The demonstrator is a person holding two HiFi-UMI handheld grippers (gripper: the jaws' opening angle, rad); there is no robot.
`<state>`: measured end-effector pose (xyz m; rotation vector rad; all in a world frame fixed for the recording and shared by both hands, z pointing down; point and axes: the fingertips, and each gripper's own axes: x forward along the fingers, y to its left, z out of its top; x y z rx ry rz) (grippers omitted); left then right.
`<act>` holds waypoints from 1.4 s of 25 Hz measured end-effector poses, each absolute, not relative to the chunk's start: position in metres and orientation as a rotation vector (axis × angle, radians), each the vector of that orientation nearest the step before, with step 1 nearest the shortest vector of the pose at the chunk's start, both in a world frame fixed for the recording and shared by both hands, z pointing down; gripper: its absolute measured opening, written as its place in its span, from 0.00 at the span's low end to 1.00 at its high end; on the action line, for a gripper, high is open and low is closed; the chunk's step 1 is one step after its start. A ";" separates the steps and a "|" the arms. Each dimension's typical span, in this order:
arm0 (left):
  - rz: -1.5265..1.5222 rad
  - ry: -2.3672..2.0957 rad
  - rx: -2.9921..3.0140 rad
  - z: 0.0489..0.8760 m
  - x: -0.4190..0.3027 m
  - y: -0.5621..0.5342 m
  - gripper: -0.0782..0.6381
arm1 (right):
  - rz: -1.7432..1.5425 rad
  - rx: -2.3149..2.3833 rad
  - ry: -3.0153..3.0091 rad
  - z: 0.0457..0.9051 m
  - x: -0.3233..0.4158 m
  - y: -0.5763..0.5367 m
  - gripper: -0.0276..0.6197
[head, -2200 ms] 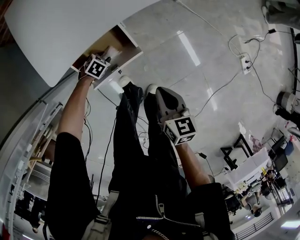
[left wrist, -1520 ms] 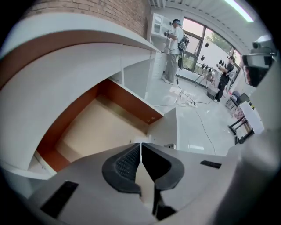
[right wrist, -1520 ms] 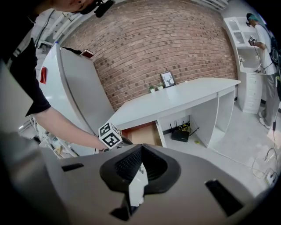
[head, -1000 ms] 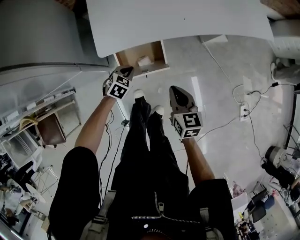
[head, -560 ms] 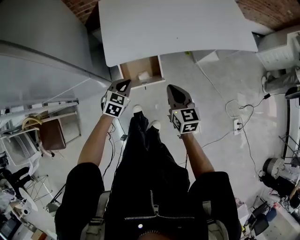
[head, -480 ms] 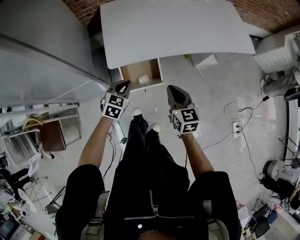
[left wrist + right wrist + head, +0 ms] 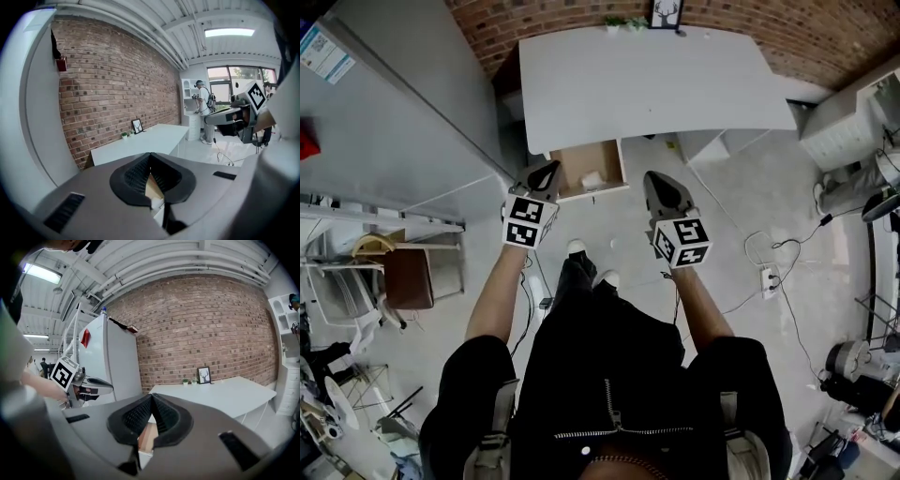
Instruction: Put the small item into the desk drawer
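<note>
Deposited in the open drawer beneath the white surface: the small item. Flanking the drawer front, left tongs and right tongs, both pinched closed and empty, apparently held clear with delivery done, only closing left.

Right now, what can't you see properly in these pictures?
- Small item in the drawer: head view, too small to tell what it is.
- Drawer's back part: head view, hidden under the desk top.
- Drawer, left gripper view: the left hand-held gripper's shut jaws hide all but a tan sliver.
- Drawer, right gripper view: the same, behind the right hand-held gripper.
</note>
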<state>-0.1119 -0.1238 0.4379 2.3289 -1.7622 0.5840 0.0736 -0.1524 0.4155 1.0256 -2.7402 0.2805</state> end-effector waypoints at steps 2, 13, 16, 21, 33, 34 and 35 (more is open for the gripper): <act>0.535 -1.803 2.330 0.423 -0.107 -0.117 0.14 | 0.252 1.019 -2.762 0.404 0.077 -0.151 0.05; 0.419 -1.898 2.320 0.391 -0.105 -0.087 0.14 | 0.166 1.041 -2.840 0.375 0.078 -0.134 0.05; 0.414 -1.905 2.313 0.393 -0.106 -0.081 0.14 | 0.159 1.044 -2.844 0.375 0.079 -0.131 0.05; 0.401 -1.896 2.314 0.397 -0.102 -0.077 0.14 | 0.165 1.026 -2.854 0.378 0.081 -0.124 0.05; 0.378 -1.901 2.308 0.404 -0.099 -0.076 0.14 | 0.177 1.024 -2.849 0.383 0.085 -0.125 0.05; 0.381 -1.901 2.308 0.404 -0.099 -0.077 0.14 | 0.179 1.025 -2.847 0.384 0.086 -0.125 0.05; 0.385 -1.900 2.308 0.405 -0.098 -0.077 0.14 | 0.180 1.025 -2.846 0.384 0.087 -0.126 0.05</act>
